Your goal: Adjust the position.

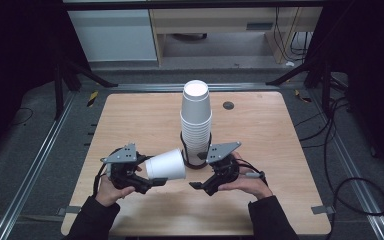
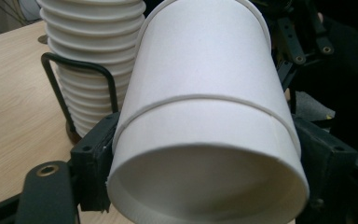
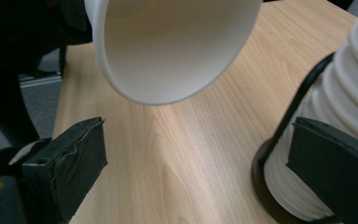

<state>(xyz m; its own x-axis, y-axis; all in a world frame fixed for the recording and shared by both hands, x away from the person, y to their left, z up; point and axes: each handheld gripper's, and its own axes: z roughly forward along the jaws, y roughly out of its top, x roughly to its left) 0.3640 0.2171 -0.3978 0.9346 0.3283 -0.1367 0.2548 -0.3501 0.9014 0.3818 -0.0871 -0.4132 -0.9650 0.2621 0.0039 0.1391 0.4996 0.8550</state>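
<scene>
One paper cup [image 1: 166,165] pinched sideways in left gripper [image 1: 147,184] above tabletop [image 1: 260,145]; right gripper [image 1: 196,185] wide, empty; thin wall liable to buckle, or cup to bump stack [image 1: 196,122].

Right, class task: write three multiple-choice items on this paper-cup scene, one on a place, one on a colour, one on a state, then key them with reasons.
1. Where does the tall stack of white paper cups stand?
A. in a black wire holder
B. in a drawer
C. on the floor

2. What colour is the single white paper cup?
A. red
B. white
C. blue

3. What is the left hand-held gripper doing?
A. hanging empty
B. lying on the wooden table
C. gripping the single cup

Key: 1 A, wire loops ring the stack's base. 2 B, plain white throughout. 3 C, both jaws press the cup's sides.
</scene>
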